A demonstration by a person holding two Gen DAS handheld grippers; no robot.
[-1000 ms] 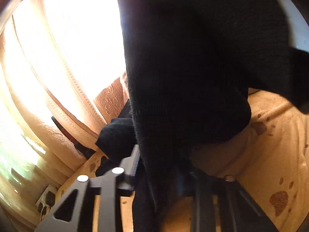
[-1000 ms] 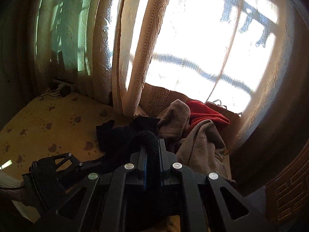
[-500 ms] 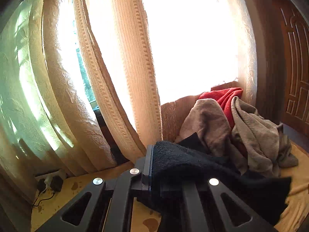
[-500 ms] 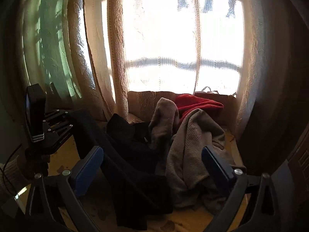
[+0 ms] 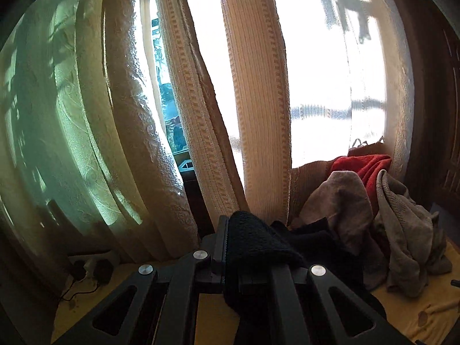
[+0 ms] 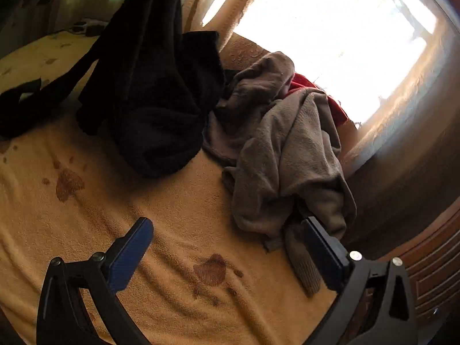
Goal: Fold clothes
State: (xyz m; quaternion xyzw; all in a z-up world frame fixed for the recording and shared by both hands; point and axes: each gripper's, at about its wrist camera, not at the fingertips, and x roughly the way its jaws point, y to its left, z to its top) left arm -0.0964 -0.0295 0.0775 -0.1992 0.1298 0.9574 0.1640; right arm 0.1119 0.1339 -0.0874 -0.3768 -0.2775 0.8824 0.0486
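A black knitted garment (image 5: 258, 247) is pinched in my left gripper (image 5: 227, 230), which is shut on a fold of it and held up off the bed. In the right wrist view the same black garment (image 6: 152, 86) hangs down from the top of the frame, its lower end resting on the yellow blanket (image 6: 172, 215). My right gripper (image 6: 227, 230) stands wide open low over the blanket, nothing between its blue pads. Its right finger (image 6: 322, 247) is beside the edge of a grey-brown garment (image 6: 287, 155).
A heap of grey-brown clothes (image 5: 402, 224) with a red piece (image 5: 365, 166) lies against the curtained window (image 5: 258, 100). The blanket has brown paw prints (image 6: 210, 270). A plug and cable (image 5: 95, 270) lie at the left by the curtain. Dark wooden panelling (image 6: 431, 264) stands at right.
My left gripper rose with the black garment and levelled out towards the curtains. My right gripper let the garment go, opened wide and dropped towards the blanket.
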